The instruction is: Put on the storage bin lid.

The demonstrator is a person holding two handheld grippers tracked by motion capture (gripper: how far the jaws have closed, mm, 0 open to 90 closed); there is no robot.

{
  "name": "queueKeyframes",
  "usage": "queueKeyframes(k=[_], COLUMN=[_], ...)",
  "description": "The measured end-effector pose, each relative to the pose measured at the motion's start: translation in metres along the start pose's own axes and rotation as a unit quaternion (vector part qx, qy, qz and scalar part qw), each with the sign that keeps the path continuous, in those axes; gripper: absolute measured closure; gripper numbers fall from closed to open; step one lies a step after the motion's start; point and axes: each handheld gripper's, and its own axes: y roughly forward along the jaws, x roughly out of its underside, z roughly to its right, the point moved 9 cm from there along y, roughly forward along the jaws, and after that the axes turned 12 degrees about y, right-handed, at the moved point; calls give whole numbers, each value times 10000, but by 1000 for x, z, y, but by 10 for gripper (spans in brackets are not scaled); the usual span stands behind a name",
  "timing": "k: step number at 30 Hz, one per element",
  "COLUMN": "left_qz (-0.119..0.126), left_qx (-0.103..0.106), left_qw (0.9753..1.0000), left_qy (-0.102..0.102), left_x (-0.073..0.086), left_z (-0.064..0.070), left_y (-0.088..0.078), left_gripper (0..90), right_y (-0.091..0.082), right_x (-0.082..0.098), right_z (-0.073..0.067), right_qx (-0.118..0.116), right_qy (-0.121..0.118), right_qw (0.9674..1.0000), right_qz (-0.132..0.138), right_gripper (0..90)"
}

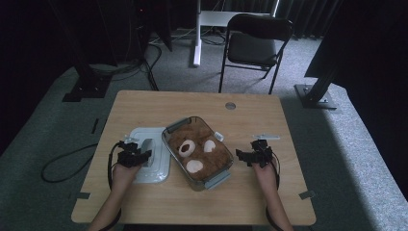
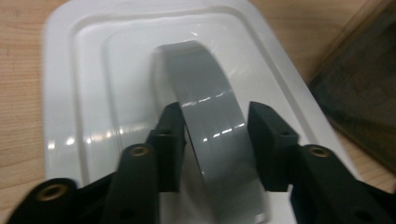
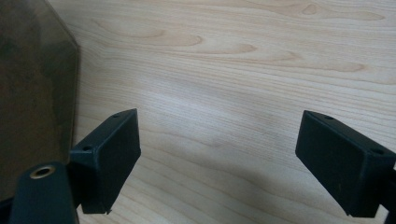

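A white rectangular lid [image 1: 156,171] [image 2: 88,93] lies flat on the wooden table, left of a glass container [image 1: 219,179]. A grey arched handle [image 1: 146,147] [image 2: 205,93] runs along the lid's middle. My left gripper [image 1: 142,151] [image 2: 215,140] reaches down over the near part of that handle, with a black pad against each of its sides, shut on it. The container holds brown fluffy stuff with three white round patches. To its right my right gripper [image 1: 251,149] [image 3: 217,154] is open over bare wood, nothing between its pads, with the container's dark wall [image 3: 32,93] at its left.
A small white piece [image 1: 219,136] and a pale strip [image 1: 265,137] lie behind the container and the right gripper. A grey round cap [image 1: 230,105] sits in the table's far edge. A black chair [image 1: 255,43] stands beyond the table.
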Motion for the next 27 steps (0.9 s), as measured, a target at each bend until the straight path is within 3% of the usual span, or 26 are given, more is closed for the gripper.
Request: queueKeyframes(k=[3,7,13,18,22,27], left_qz=[105,182,379,564,752,999], left_qx=[112,98,129,189,41,-93], left_qw=[9997,9997,9991,9976,9964,9940], left_qy=[-202,-161,-163,-366,-393,-441], left_x=[-1,-4,-9,-12,-18,-28], left_z=[-4,-5,-7,-16,-26,-37], left_y=[-3,-10,-27,-46,-61,-81], left_gripper=[669,676,678,678,678,678], right_y=[1,3,7,13,14,13], right_x=[0,3,10,20,30,41], right_z=[-1,-4,-16,-29,-46,-64], right_qx=[-17,-145,-570,-834,-1089,-1223], right_qy=[11,52,53,-117,-256,-495], right_qw=[10000,9999,9983,9960,9926,9897], right_qz=[1,-26,-137,-313,-462,-550], right_gripper=[133,133,131,131,140,139])
